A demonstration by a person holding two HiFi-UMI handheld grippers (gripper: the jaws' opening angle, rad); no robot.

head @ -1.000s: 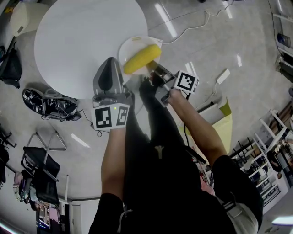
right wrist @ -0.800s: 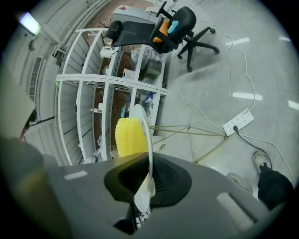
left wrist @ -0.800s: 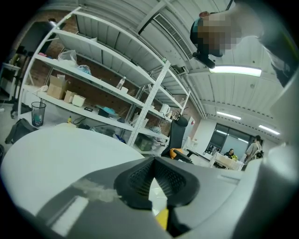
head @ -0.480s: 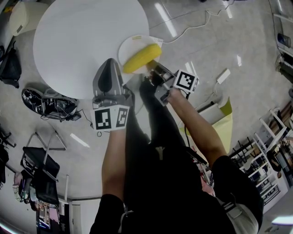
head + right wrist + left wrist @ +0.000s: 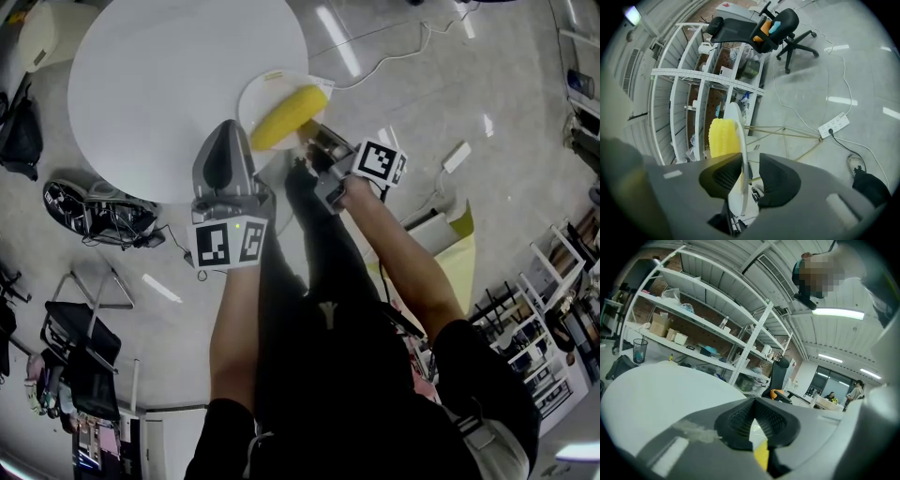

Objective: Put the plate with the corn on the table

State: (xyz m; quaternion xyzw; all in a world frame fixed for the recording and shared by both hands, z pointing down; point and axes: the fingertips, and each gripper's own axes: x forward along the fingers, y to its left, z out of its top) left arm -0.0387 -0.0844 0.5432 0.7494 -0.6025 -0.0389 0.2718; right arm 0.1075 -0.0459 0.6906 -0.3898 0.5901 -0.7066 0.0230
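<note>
Fingers [image 5: 774,177] of my right gripper [image 5: 744,165] stood slightly apart, having just been opening. The rim of the plate [image 5: 740,136] lay between them with a gap showing on one side, so the pads were not clamping it. On my left gripper [image 5: 225,127] the fingertips were pressed together on nothing, and it hovered just beside the plate.

1. Location. The round white table [image 5: 178,84] carried the plate at its near right edge. Part of the plate appeared to reach out past the table rim; I could not tell how much.
2. Handling, plate. It looked thin, stiff and smooth, so I judged it light, slippery between pads and breakable if dropped. The rim was the only practical place to take hold, as the right gripper had it.
3. Handling, corn [image 5: 291,117]. The cob lay loose across the plate and was round, so I judged that any tilt could roll it off.
4. Edges and room. The tabletop beyond the plate was bare, leaving room to push the plate inward. On the near side lay only floor [image 5: 862,70], with a power strip [image 5: 833,124] on it
</note>
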